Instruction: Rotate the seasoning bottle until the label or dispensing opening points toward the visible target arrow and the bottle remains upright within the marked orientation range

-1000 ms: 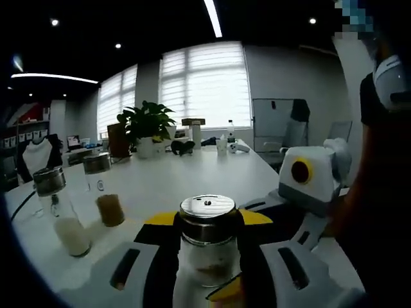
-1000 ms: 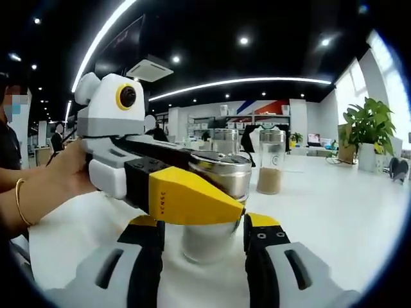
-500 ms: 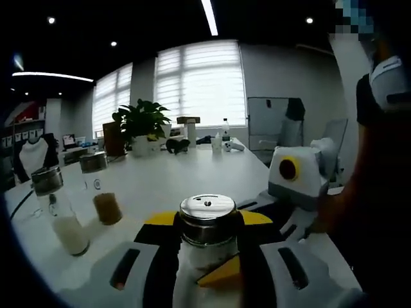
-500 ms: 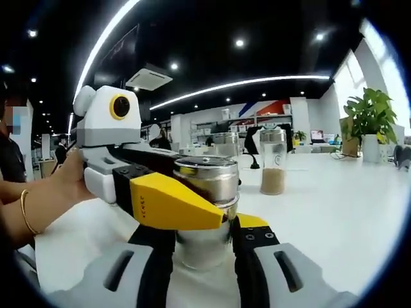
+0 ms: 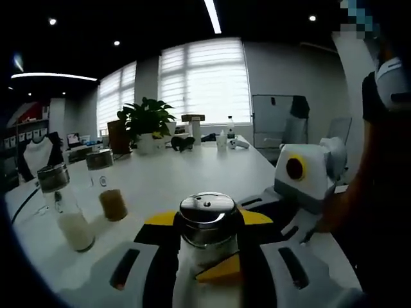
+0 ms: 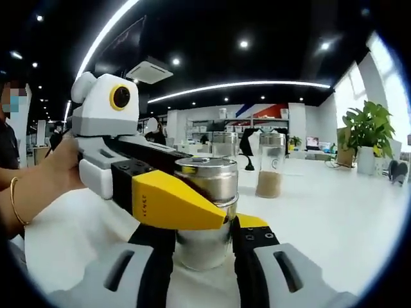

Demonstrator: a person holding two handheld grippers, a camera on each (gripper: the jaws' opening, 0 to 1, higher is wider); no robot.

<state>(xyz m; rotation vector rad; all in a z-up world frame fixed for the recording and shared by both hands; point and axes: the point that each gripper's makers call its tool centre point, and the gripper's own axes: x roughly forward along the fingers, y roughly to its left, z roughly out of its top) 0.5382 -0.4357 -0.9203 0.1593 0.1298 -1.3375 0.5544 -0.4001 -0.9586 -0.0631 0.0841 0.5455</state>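
Note:
A glass seasoning bottle (image 5: 207,221) with a steel lid stands upright on the white table (image 5: 180,173), with pale powder inside. My left gripper (image 5: 207,218) is shut on it, its jaws pressed to both sides just below the lid. In the right gripper view the same bottle (image 6: 205,215) sits between the jaws of my right gripper (image 6: 204,234), which are shut on its lower body. The left gripper (image 6: 209,192) reaches in from the left, one yellow-tipped jaw lying across the bottle's near side. The right gripper (image 5: 215,260) enters the left gripper view from the right.
Two more glass jars stand to the left, one with white powder (image 5: 64,208), one with brown (image 5: 108,186); the brown one (image 6: 270,163) stands behind the bottle. A potted plant (image 5: 146,122) is further back. A person's hand (image 6: 38,186) holds the left gripper.
The right gripper's jaws have closed in onto the bottle's lower body, and its yellow tip sits higher against the glass. The bottle stays upright in the same spot.

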